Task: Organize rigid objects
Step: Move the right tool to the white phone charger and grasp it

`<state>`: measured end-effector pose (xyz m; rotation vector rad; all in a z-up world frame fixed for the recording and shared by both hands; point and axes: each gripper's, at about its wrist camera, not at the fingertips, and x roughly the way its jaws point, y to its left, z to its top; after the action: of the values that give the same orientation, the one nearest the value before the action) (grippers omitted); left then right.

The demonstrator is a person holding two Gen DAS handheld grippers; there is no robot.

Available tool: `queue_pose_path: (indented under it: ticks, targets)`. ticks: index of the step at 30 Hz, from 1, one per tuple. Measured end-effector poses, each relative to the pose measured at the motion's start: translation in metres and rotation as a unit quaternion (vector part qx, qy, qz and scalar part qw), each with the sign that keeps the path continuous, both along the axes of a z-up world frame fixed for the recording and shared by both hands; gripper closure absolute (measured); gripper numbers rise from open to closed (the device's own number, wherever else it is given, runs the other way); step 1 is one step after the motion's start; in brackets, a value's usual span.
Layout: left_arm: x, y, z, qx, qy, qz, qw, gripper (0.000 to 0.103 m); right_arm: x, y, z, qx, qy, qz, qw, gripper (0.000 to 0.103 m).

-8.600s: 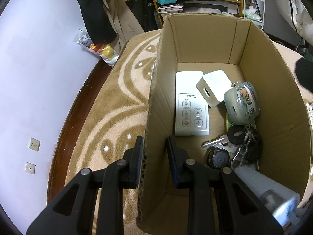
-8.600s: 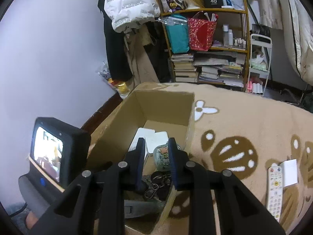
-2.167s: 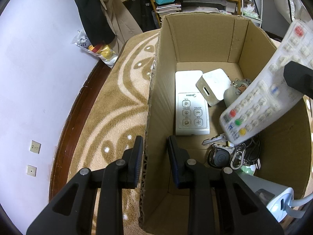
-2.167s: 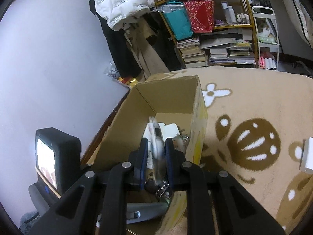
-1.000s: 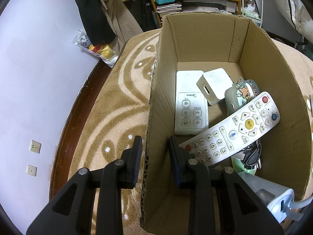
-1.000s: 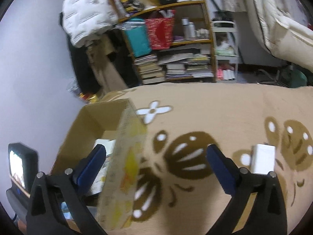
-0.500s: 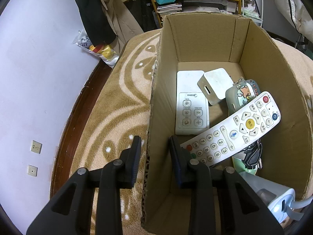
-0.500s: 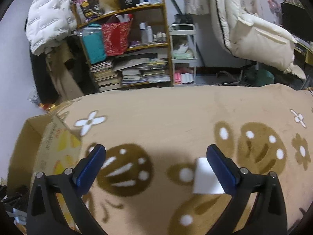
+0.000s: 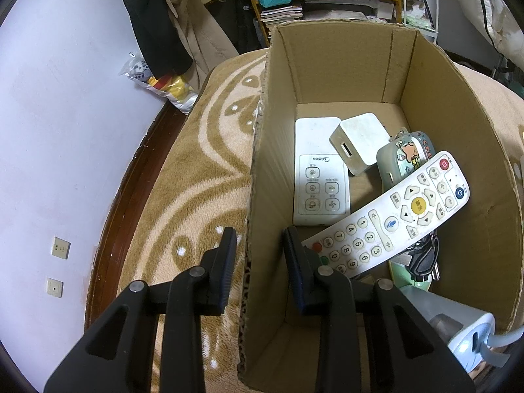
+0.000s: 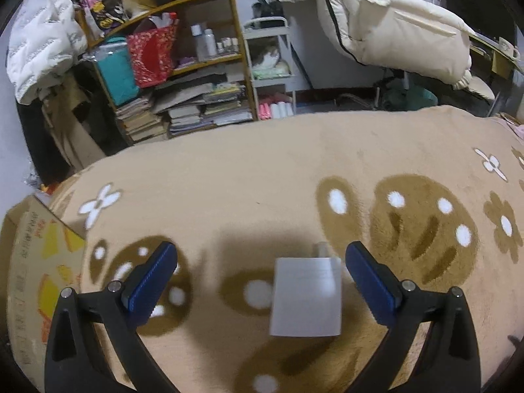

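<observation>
White "Midea" remote (image 9: 319, 183) in cardboard box (image 9: 344, 62)

tan patterned blanket (image 10: 262, 177) w/ cardboard box (image 9: 344, 75) & white adapter (image 10: 306, 298) on it.

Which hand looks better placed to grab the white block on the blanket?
The right gripper: its jaws are open with the white rectangular block between them. The left gripper straddles the cardboard box wall.

left black plastic two-finger gripper (image 9: 258, 255) — round silver screws, dark blue ridged pads | right black plastic two-finger gripper (image 10: 261, 275) — silver screws, bright blue pads, triangle holes in arms
</observation>
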<state>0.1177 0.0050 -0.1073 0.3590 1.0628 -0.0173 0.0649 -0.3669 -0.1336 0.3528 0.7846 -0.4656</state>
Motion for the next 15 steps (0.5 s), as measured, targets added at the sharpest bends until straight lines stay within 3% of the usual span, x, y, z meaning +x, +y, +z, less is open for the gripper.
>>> queue_pose_path:
  ticks: [5, 9, 13, 15]
  targets:
    - [0.002, 0.002, 0.001, -0.001, 0.001, 0.001, 1.0, 0.074, 0.004, -0.002, -0.013, -0.004, 0.03, -0.004, 1.0, 0.003]
    - [0.002, 0.002, 0.001, -0.002, 0.002, 0.001, 1.0, 0.074, 0.008, 0.0, -0.023, -0.018, 0.065, -0.006, 0.998, 0.017]
    - [0.002, 0.002, 0.001, -0.002, 0.002, 0.001, 1.0, 0.074, 0.004, -0.004, -0.028, -0.011, 0.075, -0.019, 0.997, 0.02]
    - [0.002, 0.002, 0.001, -0.002, 0.002, 0.001, 1.0, 0.074, 0.002, -0.006, -0.03, -0.008, 0.081, -0.024, 0.996, 0.028]
